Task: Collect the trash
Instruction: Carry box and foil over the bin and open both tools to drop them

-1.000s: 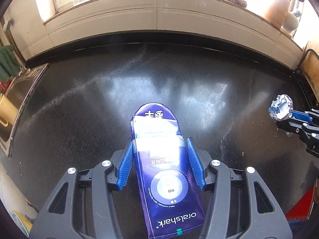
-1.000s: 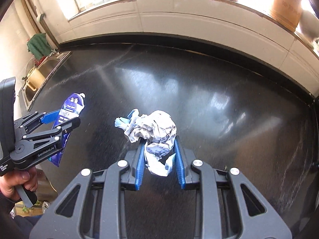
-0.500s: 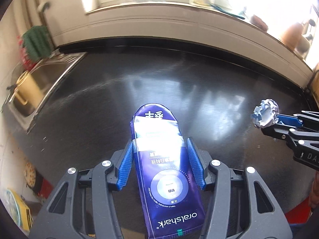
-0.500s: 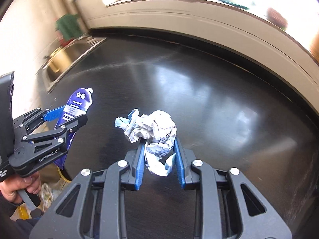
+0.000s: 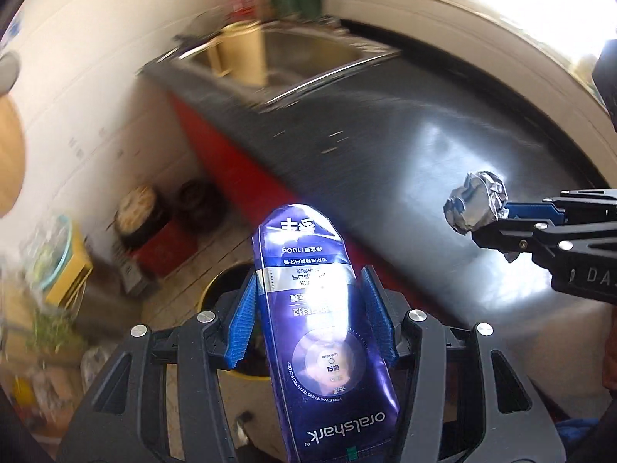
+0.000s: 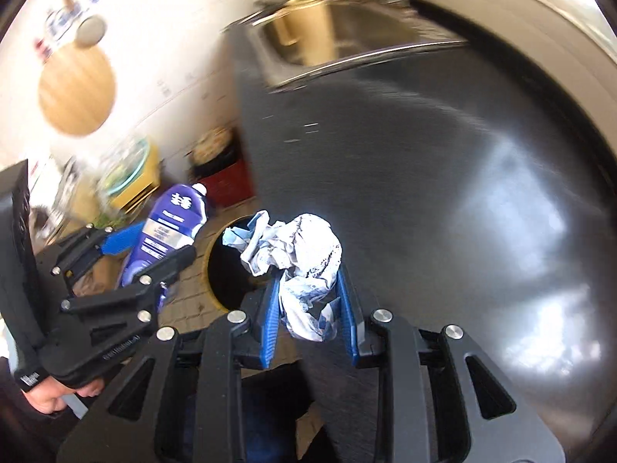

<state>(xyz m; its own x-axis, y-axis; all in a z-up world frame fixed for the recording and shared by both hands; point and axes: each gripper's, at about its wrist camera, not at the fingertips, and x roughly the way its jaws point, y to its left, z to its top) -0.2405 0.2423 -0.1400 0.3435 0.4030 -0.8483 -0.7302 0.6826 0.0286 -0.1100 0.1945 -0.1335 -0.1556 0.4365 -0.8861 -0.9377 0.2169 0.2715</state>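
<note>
Glossy black countertop (image 5: 443,177), sink (image 5: 293,58) inset; bin (image 6: 227,270) on floor (image 5: 200,250).

Purple tube (image 5: 320,320), white-blue paper wad (image 6: 304,270)

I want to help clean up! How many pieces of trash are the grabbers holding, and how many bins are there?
Toothpaste tubes: 1, the purple toothpaste tube in the left gripper
Crumpled paper balls: 1, the crumpled paper in the right gripper
Bins: 1, the yellow-rimmed bin on the floor
Total: 3 things, 2 of them trash
</note>
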